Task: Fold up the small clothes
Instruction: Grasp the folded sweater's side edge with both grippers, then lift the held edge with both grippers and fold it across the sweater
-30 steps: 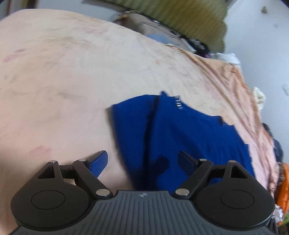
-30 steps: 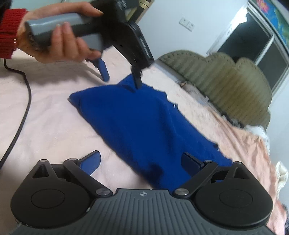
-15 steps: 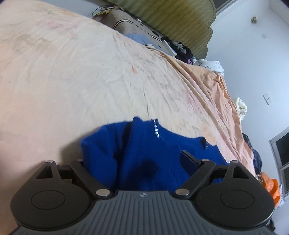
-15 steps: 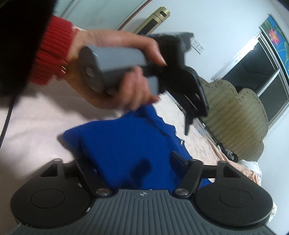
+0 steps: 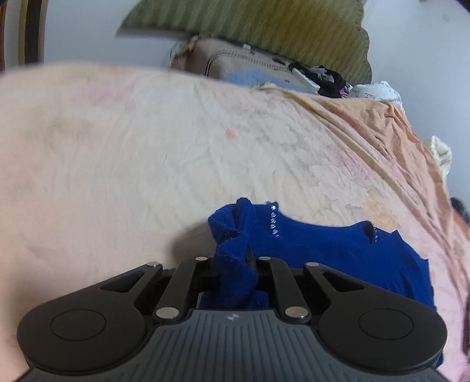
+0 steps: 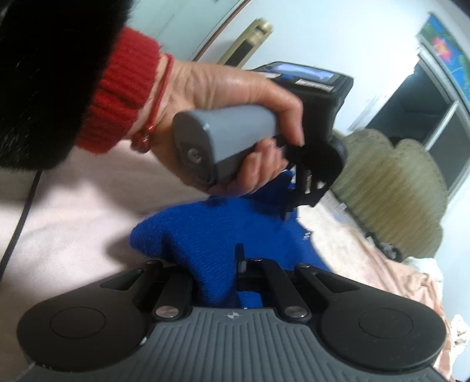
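Left gripper [image 5: 235,264], seen from its own camera: the two fingers are drawn together and clamped on a bunched fold of the blue sweater [image 5: 323,249], which bulges up between them and hides the pads. Right gripper [image 6: 223,264], seen from its own camera: the fingers are likewise closed, pinching a raised peak of the same sweater [image 6: 211,232]; one dark fingertip shows just right of the pinched cloth. From each pinch the knit spreads away over the pink bedsheet [image 5: 147,147], the part between the two grips lifted off the sheet while the far part lies flat. A short row of small shiny studs [image 5: 273,219] runs along an edge of the sweater just beyond the left gripper. In the right wrist view the person's left hand [image 6: 235,117], in a red cuff [image 6: 117,91] under a black sleeve, wraps the grey handle of the left gripper [image 6: 293,205], whose fingers point down into the sweater's far edge. A black cable [image 6: 20,223] crosses the sheet at left. Beyond the bed stand an olive padded headboard [image 5: 264,26] and a heap of clothes [image 5: 323,76].
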Available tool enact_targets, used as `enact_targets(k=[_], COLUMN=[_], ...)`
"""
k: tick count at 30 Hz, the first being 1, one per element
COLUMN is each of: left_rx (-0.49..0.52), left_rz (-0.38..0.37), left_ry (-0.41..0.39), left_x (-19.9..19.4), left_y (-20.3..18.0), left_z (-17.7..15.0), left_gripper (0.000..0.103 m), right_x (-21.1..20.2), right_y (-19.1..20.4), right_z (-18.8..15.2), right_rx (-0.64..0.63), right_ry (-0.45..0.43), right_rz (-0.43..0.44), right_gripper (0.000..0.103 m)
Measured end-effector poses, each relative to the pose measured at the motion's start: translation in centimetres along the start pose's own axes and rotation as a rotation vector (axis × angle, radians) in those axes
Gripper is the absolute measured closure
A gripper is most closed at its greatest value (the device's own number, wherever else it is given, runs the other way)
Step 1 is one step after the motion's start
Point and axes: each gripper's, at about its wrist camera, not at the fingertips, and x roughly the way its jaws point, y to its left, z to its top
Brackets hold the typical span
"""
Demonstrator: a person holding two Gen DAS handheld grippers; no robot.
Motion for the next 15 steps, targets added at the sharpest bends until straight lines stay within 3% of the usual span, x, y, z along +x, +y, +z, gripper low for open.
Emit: enact_targets(k=[9,15], left_rx=[0.110,0.145], left_rz=[0.128,0.144], left_ry=[-0.064,-0.067], left_x=[-2.8,-1.9], left_y=[-8.8,-15.1], left_z=[0.8,0.7], left_gripper=[0.093,0.093], right_x=[-5.7,-8.7], right_y=[-6.7,-11.9], right_z=[-3.1,-7.5], right_rx=[0.183,0.398], right_ry=[-0.053,-0.046], right_rz=[-0.131,-0.155], right_gripper=[0.100,0.101])
